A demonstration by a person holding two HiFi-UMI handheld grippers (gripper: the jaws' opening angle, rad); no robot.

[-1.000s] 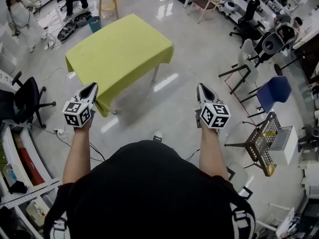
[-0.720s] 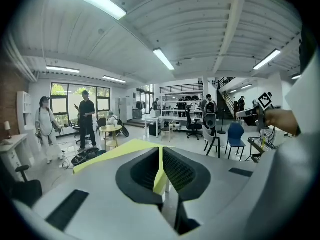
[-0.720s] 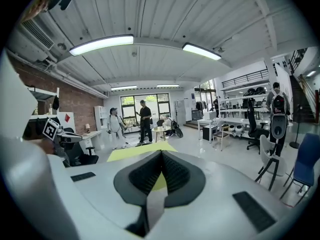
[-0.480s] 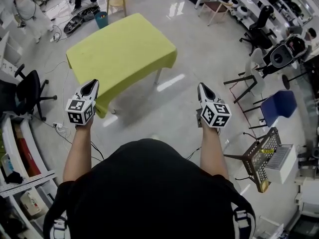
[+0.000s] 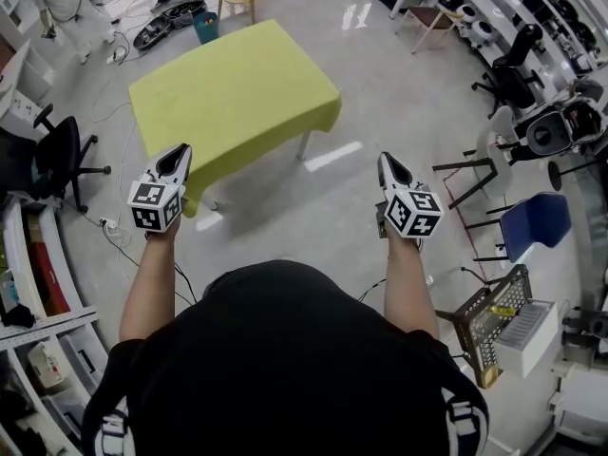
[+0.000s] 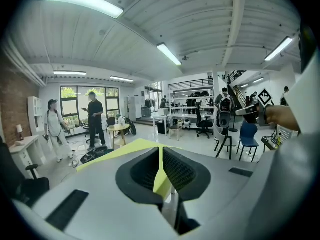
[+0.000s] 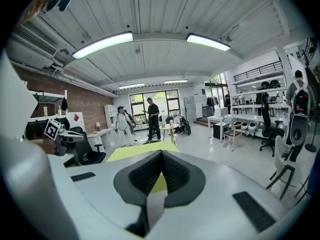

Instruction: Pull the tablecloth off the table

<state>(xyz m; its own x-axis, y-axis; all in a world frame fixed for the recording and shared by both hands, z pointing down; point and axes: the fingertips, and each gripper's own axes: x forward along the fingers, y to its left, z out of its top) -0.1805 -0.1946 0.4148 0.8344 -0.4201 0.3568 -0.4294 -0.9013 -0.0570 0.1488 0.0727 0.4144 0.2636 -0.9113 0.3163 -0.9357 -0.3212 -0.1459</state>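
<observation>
My left gripper (image 5: 175, 157) and right gripper (image 5: 387, 162) both have jaws together and empty, short of the cloth (image 5: 233, 88) draped over the table (image 5: 302, 144) at far left; I judge it light, soft, free-sliding, best pinched along its near hanging edge.

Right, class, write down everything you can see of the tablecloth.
The tablecloth is plain yellow-green fabric, faintly creased, spread flat over a rectangular table, of which a pale leg shows. Its near edges hang down, and the corners droop lower. Nothing lies on it, and it touches the table alone.
</observation>
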